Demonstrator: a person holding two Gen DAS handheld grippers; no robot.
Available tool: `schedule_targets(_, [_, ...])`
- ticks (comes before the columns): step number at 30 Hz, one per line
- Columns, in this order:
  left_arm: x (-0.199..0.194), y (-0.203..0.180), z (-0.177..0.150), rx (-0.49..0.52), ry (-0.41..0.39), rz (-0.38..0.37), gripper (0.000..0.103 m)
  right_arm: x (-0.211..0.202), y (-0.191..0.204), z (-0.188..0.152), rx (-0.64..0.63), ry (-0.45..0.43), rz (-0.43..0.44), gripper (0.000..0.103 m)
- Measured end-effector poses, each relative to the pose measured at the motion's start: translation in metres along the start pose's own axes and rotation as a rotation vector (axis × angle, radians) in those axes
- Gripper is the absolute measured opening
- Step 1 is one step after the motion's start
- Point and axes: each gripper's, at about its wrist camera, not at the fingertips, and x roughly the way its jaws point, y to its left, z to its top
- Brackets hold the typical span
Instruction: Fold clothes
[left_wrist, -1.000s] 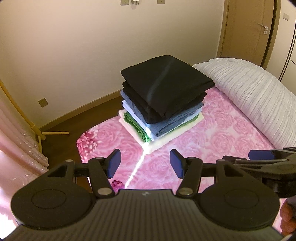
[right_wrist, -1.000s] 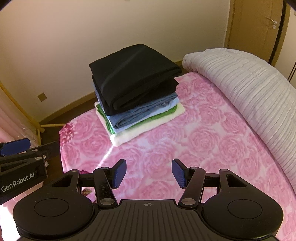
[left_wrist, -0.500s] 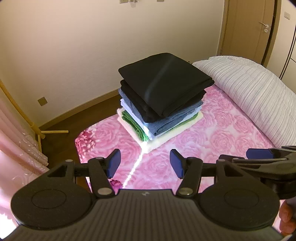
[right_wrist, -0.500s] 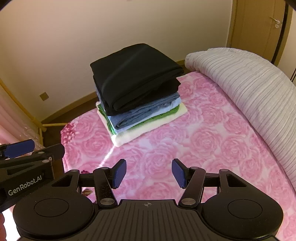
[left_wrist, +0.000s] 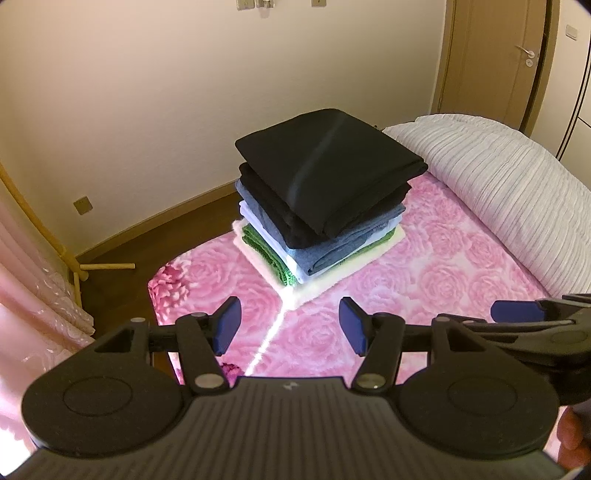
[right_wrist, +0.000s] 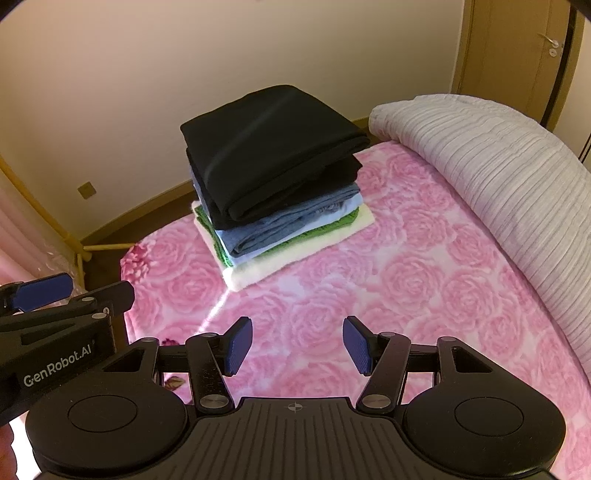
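Observation:
A stack of folded clothes (left_wrist: 325, 206) sits on the pink rose-patterned bed cover (left_wrist: 443, 280), black garments on top, then blue-grey, white, green and a cream one at the bottom. It also shows in the right wrist view (right_wrist: 277, 177). My left gripper (left_wrist: 290, 325) is open and empty, held above the bed short of the stack. My right gripper (right_wrist: 297, 345) is open and empty, also short of the stack. Each gripper shows at the edge of the other's view, the right (left_wrist: 517, 312) and the left (right_wrist: 44, 291).
A grey-white striped duvet (left_wrist: 509, 192) lies along the right side of the bed. Beyond the bed's far edge are wooden floor (left_wrist: 122, 273), a cream wall and a wooden door (left_wrist: 491, 55). A pink curtain and wooden rack (left_wrist: 40, 236) stand at the left.
Both grippers have drawn back slightly and tilted up; the stack sits a little higher and farther in both views. Both stay open and empty.

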Motion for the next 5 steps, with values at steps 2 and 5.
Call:
schedule_targets(2, [-0.0007,0.0011,0.0,0.003,-0.004,-0.002,0.055,-0.0004,0.002,-0.0005,-0.001,0.0,-0.002,0.058])
schedule_targets(5, [-0.0019,0.0042,0.0002,-0.002,-0.007,-0.01,0.055,-0.0014,0.0054,-0.0011,-0.005,-0.001,-0.006,0.058])
